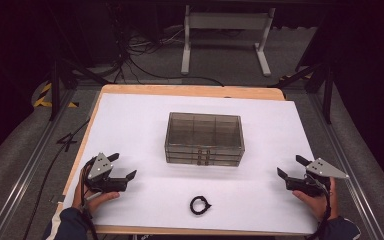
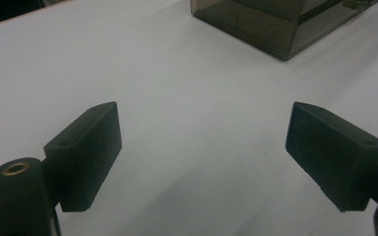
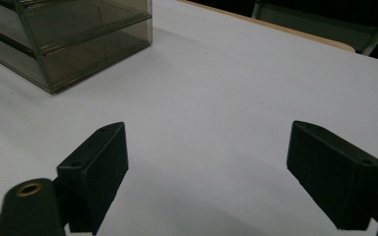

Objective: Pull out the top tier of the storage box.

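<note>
1. Black ring (image 1: pixel 200 205) flat on the white table (image 1: pixel 130 115), near edge — between left gripper (image 1: pixel 122 167) and right gripper (image 1: pixel 291 167), both spread, empty.
2. Smoky drawer box (image 1: pixel 204 138) behind.
3. Risk — thin ring skidding from pinch.

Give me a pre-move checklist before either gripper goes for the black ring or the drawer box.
1. Left gripper jaws wide apart, nothing held: ok.
2. Right gripper jaws wide apart, nothing held: ok.
3. Ring lies free on the white sheet, between the grippers, near the front edge: ok.
4. Drawer box upright mid-table, apart from both grippers: ok.
5. Drawers shut: appear so, cannot tell.
6. Drawer contents: cannot tell.
</note>
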`<state>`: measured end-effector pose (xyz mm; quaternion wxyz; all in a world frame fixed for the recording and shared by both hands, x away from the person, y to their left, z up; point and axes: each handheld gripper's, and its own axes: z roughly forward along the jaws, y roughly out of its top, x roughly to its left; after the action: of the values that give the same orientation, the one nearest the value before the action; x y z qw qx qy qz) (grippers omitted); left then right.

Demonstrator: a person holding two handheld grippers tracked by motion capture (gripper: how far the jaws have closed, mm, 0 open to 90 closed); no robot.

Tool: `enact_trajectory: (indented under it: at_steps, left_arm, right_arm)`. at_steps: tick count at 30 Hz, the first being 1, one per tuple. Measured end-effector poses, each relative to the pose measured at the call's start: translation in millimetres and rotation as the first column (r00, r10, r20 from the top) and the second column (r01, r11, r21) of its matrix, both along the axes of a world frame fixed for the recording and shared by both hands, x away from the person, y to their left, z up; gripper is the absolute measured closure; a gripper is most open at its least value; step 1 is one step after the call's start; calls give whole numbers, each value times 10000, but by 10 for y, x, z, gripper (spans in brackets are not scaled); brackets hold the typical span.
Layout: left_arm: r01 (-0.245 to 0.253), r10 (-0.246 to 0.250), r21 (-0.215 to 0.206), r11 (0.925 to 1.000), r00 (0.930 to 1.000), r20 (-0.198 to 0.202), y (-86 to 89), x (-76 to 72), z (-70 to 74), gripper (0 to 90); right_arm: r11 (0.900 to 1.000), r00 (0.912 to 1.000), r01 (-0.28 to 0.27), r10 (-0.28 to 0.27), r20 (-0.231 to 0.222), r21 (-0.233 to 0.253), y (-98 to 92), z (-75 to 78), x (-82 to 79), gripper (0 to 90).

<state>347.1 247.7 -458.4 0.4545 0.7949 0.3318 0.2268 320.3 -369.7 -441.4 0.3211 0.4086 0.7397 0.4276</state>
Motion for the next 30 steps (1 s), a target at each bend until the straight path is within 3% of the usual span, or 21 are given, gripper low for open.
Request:
enact_trajectory:
  at_steps: [6,12,16,20,23,27,30]
  left_arm:
    - [3,-3,-6,10000,10000,-1,0,0,0,153]
    - [37,-40,364,9993,10000,80,-41,-11,0,176]
    - [49,-58,692,9976,9999,134,-77,-25,4,198]
    - [140,-159,1311,9913,9998,136,-116,-49,31,192]
    - [124,-194,1415,9899,9986,483,-133,-77,95,192]
    - [291,-376,1164,9928,9967,713,-153,-105,170,195]
    - [284,-406,1290,9912,9948,932,-210,-125,228,242]
  right_arm:
    - [10000,10000,-7,7,12,4,-3,0,1,202]
    - [10000,10000,-52,52,-23,-22,-2,2,1,239]
    - [9999,9999,-5,6,-109,131,-15,11,11,318]
    - [9997,9997,-124,127,-202,188,-12,33,16,430]
    - [9986,9986,-497,500,-168,191,6,70,31,507]
    - [9972,9972,-740,741,-87,100,75,166,53,611]
    - [9940,9940,-1096,1095,54,43,162,270,65,701]
